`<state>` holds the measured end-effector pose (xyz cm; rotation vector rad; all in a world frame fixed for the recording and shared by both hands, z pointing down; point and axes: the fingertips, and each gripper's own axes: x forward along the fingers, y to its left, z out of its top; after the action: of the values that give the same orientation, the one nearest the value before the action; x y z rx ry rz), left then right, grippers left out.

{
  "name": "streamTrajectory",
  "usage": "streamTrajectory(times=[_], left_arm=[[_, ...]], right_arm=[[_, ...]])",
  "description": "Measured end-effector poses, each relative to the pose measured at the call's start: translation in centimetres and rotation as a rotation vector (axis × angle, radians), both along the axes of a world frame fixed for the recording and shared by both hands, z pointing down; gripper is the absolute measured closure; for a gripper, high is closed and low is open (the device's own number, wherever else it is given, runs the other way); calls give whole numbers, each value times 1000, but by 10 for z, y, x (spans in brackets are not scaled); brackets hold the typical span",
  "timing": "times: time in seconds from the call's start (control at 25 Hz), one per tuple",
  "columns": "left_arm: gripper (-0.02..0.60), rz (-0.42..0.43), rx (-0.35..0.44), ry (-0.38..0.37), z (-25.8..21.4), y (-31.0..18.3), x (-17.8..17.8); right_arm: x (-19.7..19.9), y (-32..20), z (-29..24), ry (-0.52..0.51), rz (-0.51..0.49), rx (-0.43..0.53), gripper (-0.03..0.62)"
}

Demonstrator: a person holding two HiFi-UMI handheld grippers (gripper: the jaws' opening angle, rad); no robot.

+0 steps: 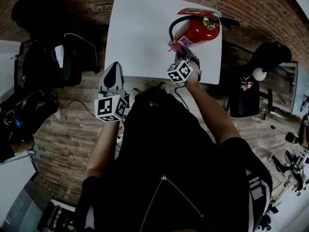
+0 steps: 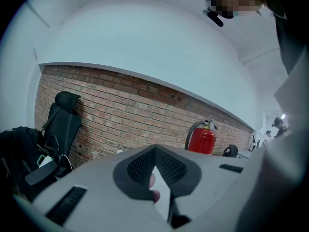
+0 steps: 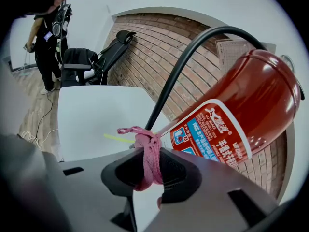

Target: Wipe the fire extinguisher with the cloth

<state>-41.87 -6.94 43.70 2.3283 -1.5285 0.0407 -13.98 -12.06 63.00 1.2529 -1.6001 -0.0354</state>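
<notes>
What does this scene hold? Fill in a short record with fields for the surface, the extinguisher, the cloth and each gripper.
Surface: white table
Extinguisher: red fire extinguisher, upright near the table's far right corner, black hose arching from its top
Cloth: pink cloth, bunched and knotted, close beside the extinguisher's label; contact unclear
Right gripper: right gripper, jaws shut on the cloth, next to the extinguisher
Left gripper: left gripper, jaws together, nothing between them, at the table's near left edge
</notes>
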Motion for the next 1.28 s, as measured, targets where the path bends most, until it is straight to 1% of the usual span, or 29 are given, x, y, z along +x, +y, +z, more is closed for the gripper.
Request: streamTrajectory(times=[0.6, 0.88, 1.28], left_arm=[[574, 11, 10, 15, -4, -1, 11], [574, 23, 19, 20, -7, -4, 16], [574, 45, 31, 37, -11, -8, 27]], right_arm=[[-3, -3, -61, -69, 22, 99, 500], [-5, -3, -89, -72, 15, 148, 500], [-5, -2, -139, -111, 18, 227, 500]])
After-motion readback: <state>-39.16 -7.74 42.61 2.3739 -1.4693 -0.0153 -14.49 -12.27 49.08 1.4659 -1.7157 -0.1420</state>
